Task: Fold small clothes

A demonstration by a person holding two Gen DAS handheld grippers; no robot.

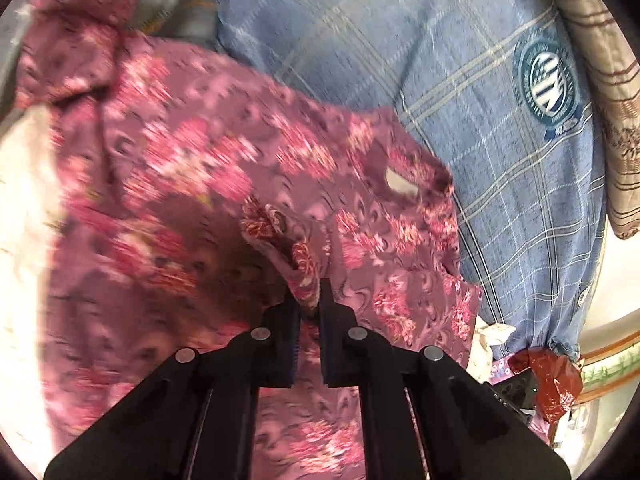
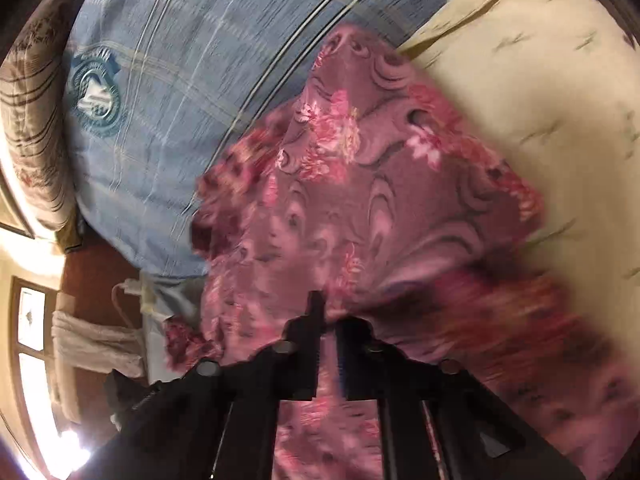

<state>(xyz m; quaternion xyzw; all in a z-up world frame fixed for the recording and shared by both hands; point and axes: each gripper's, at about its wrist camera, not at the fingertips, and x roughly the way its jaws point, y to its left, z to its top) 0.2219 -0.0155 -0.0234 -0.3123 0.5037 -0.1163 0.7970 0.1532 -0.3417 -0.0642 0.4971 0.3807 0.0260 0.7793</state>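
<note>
I have both my left hand-held gripper (image 1: 308,298) and right hand-held gripper (image 2: 328,312) clenched on the mauve floral cotton garment (image 1: 224,168), which spreads up-frame over the blue checked bedsheet (image 1: 460,80).

The left gripper (image 1: 308,295) is pinched nearly closed, cloth caught between its black fingers. The right gripper (image 2: 329,312) seems clamped likewise, though blur obscures its fingertips.

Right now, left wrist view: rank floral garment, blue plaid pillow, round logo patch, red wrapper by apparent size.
1. floral garment, though nearness to the camera inflates it
2. blue plaid pillow
3. and 4. round logo patch and red wrapper: look alike, not ranked.
</note>
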